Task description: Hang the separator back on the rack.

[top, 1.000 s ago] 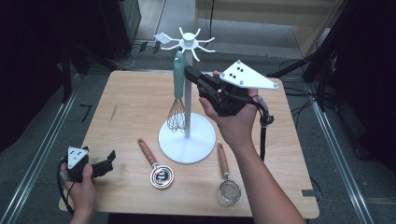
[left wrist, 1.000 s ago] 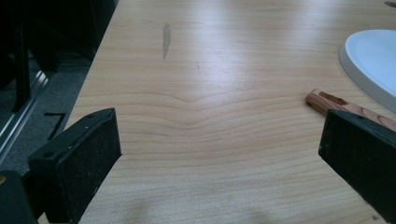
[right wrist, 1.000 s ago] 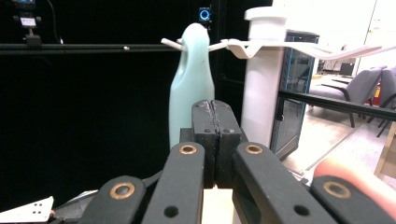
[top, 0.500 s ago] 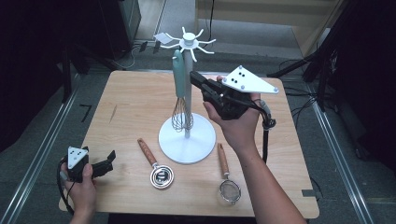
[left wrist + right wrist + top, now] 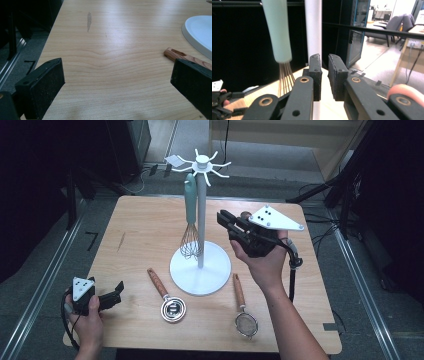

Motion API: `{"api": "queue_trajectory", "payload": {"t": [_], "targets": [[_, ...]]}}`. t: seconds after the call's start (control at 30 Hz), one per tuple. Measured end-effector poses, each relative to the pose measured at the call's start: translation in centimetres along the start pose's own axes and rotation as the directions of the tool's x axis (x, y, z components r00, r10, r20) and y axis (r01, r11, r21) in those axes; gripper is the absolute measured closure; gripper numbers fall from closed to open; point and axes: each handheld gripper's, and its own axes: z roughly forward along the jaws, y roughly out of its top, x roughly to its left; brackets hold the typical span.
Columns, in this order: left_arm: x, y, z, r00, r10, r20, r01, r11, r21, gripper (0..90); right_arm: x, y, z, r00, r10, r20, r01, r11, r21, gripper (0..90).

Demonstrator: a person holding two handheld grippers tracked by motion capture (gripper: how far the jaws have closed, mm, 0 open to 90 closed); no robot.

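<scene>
A teal-handled whisk (image 5: 190, 195) hangs from a hook of the white utensil stand (image 5: 200, 270) at mid table. My right gripper (image 5: 223, 217) hovers just right of the stand's pole, shut to a thin gap with nothing between its pads. In the right gripper view its tips (image 5: 325, 58) sit in front of the pole (image 5: 313, 27), with the whisk handle (image 5: 277, 30) to the left. My left gripper (image 5: 117, 292) rests at the table's front left corner, open and holding nothing. In the left gripper view its tips (image 5: 117, 62) stand wide apart over bare wood.
A wooden-handled round metal utensil (image 5: 172, 309) lies in front of the stand's base, and its handle (image 5: 180, 55) shows near my left gripper's right jaw. A small wooden-handled strainer (image 5: 245, 322) lies front right. Dark floor and cables surround the table.
My right gripper has drawn back to the right and lower, away from the hanging whisk's handle. The left gripper has stayed put.
</scene>
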Motion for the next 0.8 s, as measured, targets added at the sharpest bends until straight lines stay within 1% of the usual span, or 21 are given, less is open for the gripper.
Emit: {"api": "queue_trajectory", "payload": {"t": [0.07,0.23,0.4,0.43,0.8], "targets": [[0.0,0.0,0.0,1.0,0.0,0.0,0.0,1.0,-0.001,0.0,-0.1,-0.6,-0.1,1.0,0.007,0.003,-0.007,1.0,0.016,79.3],[0.0,0.0,0.0,1.0,0.003,0.001,-0.003,1.0,-0.001,0.0,-0.4,-2.0,-0.2,0.9995,0.01,0.031,-0.012,0.998,0.061,74.0],[0.0,0.0,0.0,1.0,0.002,0.0,-0.002,1.0,-0.001,0.0,-0.7,-3.4,-0.6,0.9992,0.023,0.034,-0.026,0.995,0.093,71.3],[0.0,0.0,0.0,1.0,0.002,0.0,-0.002,1.0,0.0,0.0,-0.7,-3.7,-0.7,0.9988,0.032,0.037,-0.035,0.995,0.097,70.9],[0.0,0.0,0.0,1.0,0.003,0.0,-0.003,1.0,-0.002,0.0,-2.0,-6.6,-2.1,0.9948,0.067,0.076,-0.076,0.99,0.122,69.6]]}}
